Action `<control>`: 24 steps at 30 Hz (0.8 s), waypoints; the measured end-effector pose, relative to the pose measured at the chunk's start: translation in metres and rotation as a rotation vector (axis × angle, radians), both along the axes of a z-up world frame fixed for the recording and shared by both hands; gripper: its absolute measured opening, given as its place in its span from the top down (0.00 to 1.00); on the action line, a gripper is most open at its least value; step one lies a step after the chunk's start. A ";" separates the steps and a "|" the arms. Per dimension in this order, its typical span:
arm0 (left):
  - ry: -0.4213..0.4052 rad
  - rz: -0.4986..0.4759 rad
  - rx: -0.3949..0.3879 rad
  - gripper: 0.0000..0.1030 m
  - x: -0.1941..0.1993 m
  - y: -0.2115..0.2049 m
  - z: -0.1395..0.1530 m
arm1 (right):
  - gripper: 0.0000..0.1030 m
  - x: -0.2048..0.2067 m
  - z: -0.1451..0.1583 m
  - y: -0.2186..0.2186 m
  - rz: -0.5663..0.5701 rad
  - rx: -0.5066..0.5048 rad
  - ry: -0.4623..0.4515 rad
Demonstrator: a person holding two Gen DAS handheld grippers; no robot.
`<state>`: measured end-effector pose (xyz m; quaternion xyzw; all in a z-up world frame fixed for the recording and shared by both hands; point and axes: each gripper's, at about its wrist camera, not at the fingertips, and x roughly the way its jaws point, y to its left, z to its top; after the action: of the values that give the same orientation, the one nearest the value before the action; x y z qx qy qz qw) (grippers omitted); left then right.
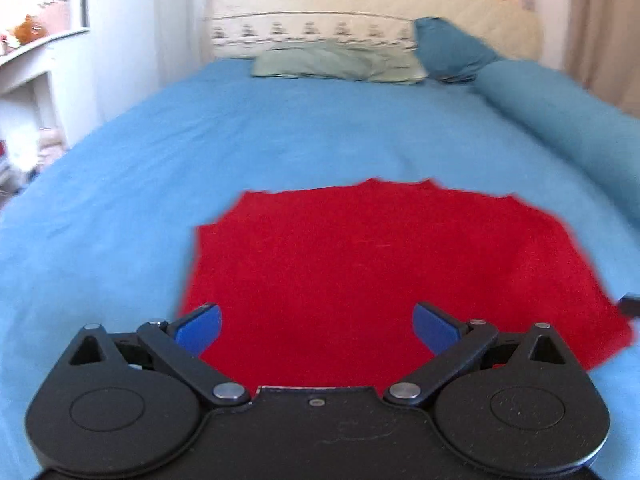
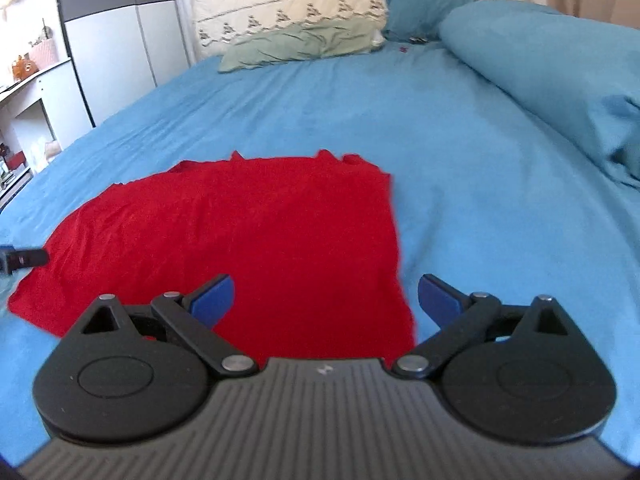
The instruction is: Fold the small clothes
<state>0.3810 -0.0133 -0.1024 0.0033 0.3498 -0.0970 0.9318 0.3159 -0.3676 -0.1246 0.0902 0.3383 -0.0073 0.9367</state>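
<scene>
A red garment (image 1: 384,264) lies flat on the blue bed sheet (image 1: 168,168), spread wide with its near edge close to me. It also shows in the right wrist view (image 2: 256,236). My left gripper (image 1: 317,326) is open and empty, hovering over the garment's near left part. My right gripper (image 2: 326,300) is open and empty, straddling the garment's near right edge. A tip of the other gripper (image 2: 24,258) pokes in at the left of the right wrist view.
A pale green pillow (image 1: 336,62) and a teal pillow (image 1: 452,48) lie at the headboard (image 1: 320,0). A rolled blue duvet (image 2: 552,68) runs along the bed's right side. A white wardrobe (image 2: 112,40) and shelves (image 1: 24,80) stand left of the bed.
</scene>
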 end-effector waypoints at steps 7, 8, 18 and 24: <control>0.027 -0.050 -0.003 0.00 -0.004 -0.032 -0.008 | 0.00 -0.026 -0.024 -0.008 -0.048 0.087 0.107; 0.031 -0.052 0.002 0.00 -0.004 -0.034 -0.010 | 0.00 -0.026 -0.029 -0.009 -0.054 0.118 0.109; 0.047 -0.029 0.004 0.00 0.011 -0.039 -0.024 | 0.12 -0.004 -0.055 -0.018 -0.209 0.322 0.003; 0.091 0.002 -0.003 0.01 0.034 -0.047 -0.038 | 0.28 0.015 -0.059 -0.020 -0.287 0.340 -0.033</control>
<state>0.4148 -0.0608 -0.1403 -0.0030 0.3918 -0.0967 0.9150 0.3309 -0.3874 -0.1831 0.2942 0.3028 -0.0821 0.9028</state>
